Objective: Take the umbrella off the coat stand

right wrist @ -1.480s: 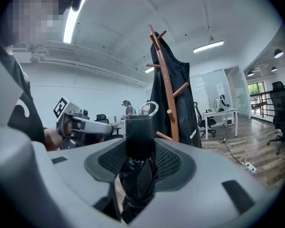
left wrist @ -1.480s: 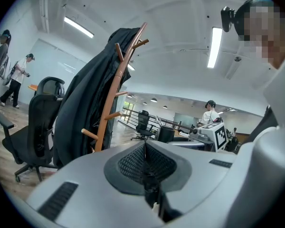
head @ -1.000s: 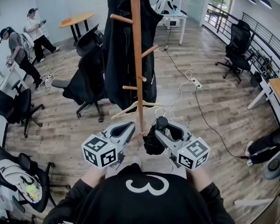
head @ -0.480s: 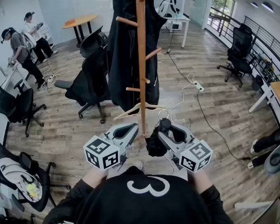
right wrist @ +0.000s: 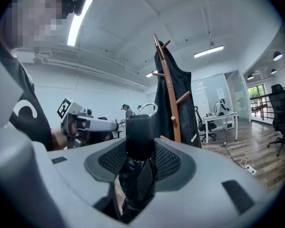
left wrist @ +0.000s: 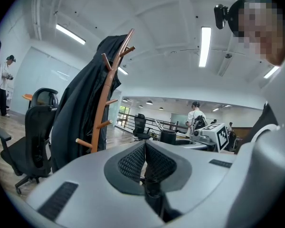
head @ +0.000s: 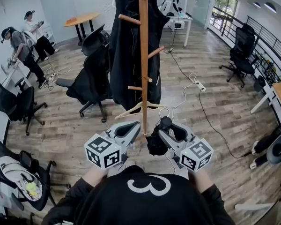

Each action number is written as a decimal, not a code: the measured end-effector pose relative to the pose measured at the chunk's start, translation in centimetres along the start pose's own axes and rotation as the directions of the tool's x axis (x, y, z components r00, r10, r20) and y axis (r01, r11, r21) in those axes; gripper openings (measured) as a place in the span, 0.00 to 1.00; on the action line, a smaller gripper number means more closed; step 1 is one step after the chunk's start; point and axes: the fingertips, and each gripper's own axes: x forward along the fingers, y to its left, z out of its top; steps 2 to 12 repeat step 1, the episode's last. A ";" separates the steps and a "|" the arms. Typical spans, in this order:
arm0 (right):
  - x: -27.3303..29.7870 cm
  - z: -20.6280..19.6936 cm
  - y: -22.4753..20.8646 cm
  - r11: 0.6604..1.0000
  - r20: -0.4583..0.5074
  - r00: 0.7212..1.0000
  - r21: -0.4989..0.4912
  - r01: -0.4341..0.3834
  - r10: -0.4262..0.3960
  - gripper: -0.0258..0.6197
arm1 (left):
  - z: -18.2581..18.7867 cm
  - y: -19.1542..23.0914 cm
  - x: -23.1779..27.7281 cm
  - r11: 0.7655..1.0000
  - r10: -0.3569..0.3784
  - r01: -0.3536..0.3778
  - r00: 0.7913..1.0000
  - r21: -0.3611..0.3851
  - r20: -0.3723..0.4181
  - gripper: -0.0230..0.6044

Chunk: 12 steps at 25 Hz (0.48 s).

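Note:
A folded black umbrella (head: 154,143) with a metal ring (head: 163,112) at its handle end sits in my right gripper (head: 163,125), whose jaws are shut on it. In the right gripper view the umbrella's handle (right wrist: 139,134) stands between the pads, with the fabric bunched below. It hangs clear of the wooden coat stand (head: 144,55), just to the right of the pole. My left gripper (head: 131,126) is left of the pole, shut and holding nothing (left wrist: 145,148). A black coat (head: 126,46) hangs on the stand, and a wooden hanger (head: 138,108) sits low on it.
A black office chair (head: 86,81) stands left of the coat stand. White cables and a power strip (head: 196,84) run across the wooden floor on the right. Two people (head: 21,46) stand at the far left. More chairs (head: 14,107) and desks line both sides.
Both grippers have stayed almost still at the foot of the stand. The right one has kept the umbrella, and only the head view has shifted slightly.

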 end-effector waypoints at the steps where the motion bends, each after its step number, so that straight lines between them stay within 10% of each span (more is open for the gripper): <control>1: 0.0 0.0 0.0 1.000 -0.001 1.000 0.001 0.000 0.000 0.33 | 0.1 0.0 0.0 1.000 -0.002 0.002 1.000 0.003 0.000 0.06; 12: 0.0 0.0 0.0 1.000 -0.001 1.000 0.001 0.000 0.000 0.33 | 0.1 0.0 0.0 1.000 -0.002 0.002 1.000 0.003 0.000 0.06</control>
